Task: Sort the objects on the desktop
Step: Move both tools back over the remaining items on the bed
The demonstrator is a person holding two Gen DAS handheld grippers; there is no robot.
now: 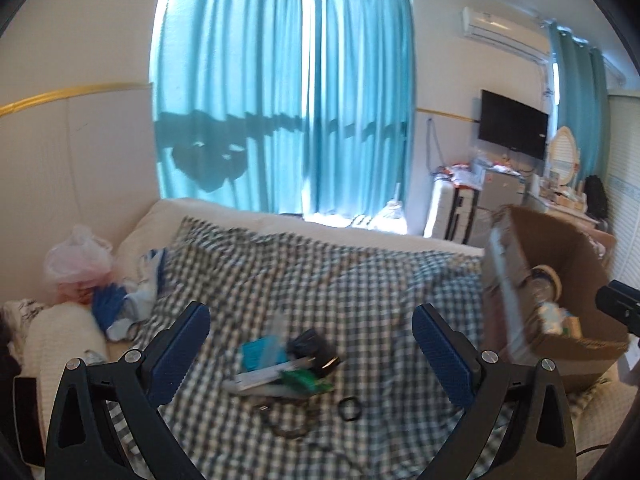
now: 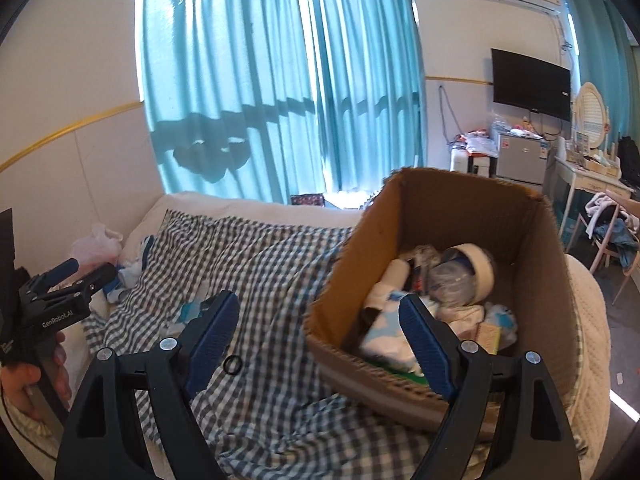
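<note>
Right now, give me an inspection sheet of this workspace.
Surface: blue-and-white checked cloth over a white bed.
Job's things: blurred pile of small items and black ring on the cloth; brown cardboard box, already part filled.
Clutter: pink plastic bag, blue glove.
Grippers: left gripper open, empty; right gripper open, empty.
Cables: nothing seen on the cloth.
Surroundings: teal curtains, black wall television.

Daylight comes through the teal curtains (image 1: 280, 92) at twelve o'clock, bright at the gap between them, with dark shadows cast across the cloth. Both views bend hard toward black rims. Motion blur smears the checked blanket (image 1: 320, 280) and cardboard box (image 1: 560, 280) in the left view.
</note>
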